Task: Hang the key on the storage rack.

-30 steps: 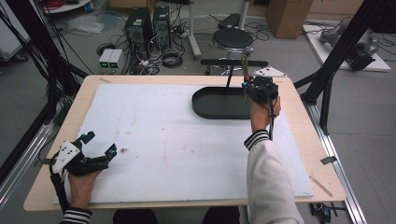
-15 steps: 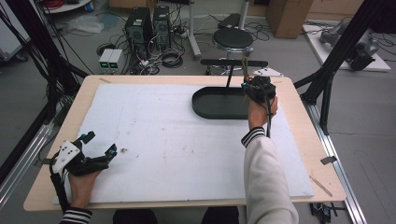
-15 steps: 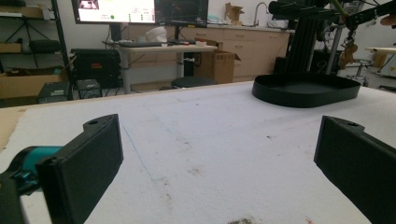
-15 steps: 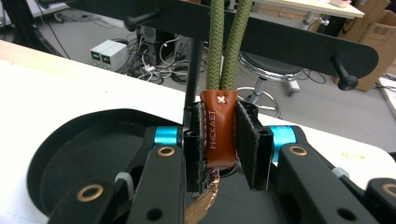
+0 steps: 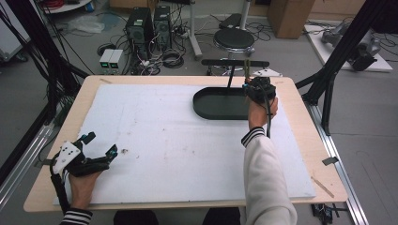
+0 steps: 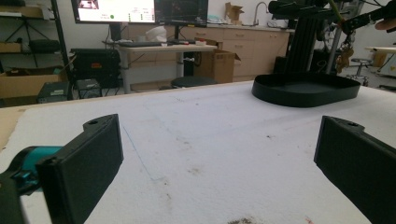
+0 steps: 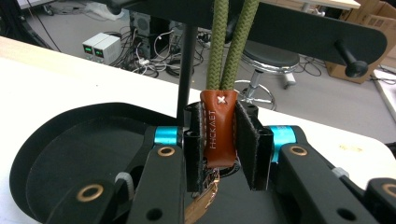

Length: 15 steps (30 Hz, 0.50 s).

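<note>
The brown leather tab [image 7: 219, 128], with two olive cords [image 7: 232, 46] rising from it, is pinched in the right hand-held gripper [image 7: 223, 142] above the black oval tray [image 5: 217, 104] at the table's [image 5: 300, 131] far right. The left hand-held gripper [image 5: 99, 145] rests near the left edge, jaws spread wide.
</note>
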### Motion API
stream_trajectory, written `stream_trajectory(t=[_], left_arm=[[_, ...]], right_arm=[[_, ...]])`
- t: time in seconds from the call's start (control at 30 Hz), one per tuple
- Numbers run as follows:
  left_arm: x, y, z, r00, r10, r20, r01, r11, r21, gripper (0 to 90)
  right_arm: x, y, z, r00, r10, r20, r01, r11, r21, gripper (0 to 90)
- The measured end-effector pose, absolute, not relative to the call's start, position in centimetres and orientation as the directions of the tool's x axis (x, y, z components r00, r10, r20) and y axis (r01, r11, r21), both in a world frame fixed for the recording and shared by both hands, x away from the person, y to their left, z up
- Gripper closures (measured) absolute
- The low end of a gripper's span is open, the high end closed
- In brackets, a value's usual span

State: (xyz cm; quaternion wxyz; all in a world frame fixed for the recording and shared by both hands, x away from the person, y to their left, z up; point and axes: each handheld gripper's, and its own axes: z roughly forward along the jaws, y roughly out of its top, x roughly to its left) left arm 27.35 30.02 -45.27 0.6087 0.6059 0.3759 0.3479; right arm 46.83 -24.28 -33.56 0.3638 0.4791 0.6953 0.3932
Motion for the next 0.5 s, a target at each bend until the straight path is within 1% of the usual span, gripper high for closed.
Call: stream_trajectory(t=[0.27,0.5], left_arm=[[27.35,30.02,-45.27,0.475,0.879,-0.037,0.032,0.024,0.999,1.7],[27.36,30.02,-45.28,0.474,0.88,-0.037,0.03,0.026,0.999,1.7]], right_arm=[[47.11,-24.07,-33.9,-0.282,0.947,-0.151,0.4,0.26,0.879,73.5],[47.51,-23.89,-34.35,-0.28,0.949,-0.144,0.417,0.255,0.872,73.5]])
